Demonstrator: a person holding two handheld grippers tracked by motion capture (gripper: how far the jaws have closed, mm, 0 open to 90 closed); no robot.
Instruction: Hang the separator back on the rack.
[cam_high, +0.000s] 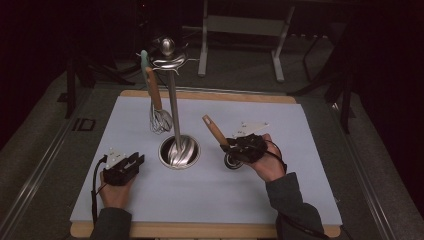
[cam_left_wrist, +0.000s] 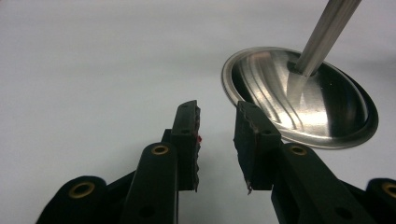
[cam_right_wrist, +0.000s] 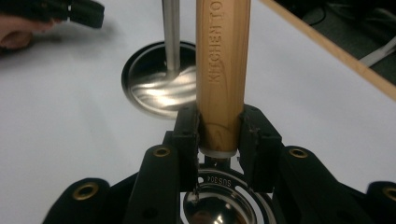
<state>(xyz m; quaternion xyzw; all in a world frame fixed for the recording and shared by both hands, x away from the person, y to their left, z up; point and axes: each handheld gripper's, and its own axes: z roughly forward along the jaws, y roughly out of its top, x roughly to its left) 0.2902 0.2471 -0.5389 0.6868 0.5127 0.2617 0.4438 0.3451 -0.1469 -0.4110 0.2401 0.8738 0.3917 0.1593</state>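
Two stamps readable, "KITCHEN TO" along your ladle's (cam_right_wrist: 220, 84) wooden handle, "SUS304" at its steel neck, right gripper (cam_right_wrist: 219, 135) clamped on that handle, angled up-left toward the stand (cam_high: 178, 150), left gripper (cam_left_wrist: 217, 140) open, empty.

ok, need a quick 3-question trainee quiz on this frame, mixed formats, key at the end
1. True or false: the right gripper is shut on a wooden-handled utensil.
2. Multiple choice: what hangs from the metal stand on the white mat? A) a whisk B) a pair of scissors C) a mug
3. Fill in: the left gripper is ____ and holds nothing, its tips beside the stand's round base.

Key
1. True. The jaws clamp the wooden handle near its metal end.
2. A. The whisk hangs by its wooden handle from the top of the stand.
3. open
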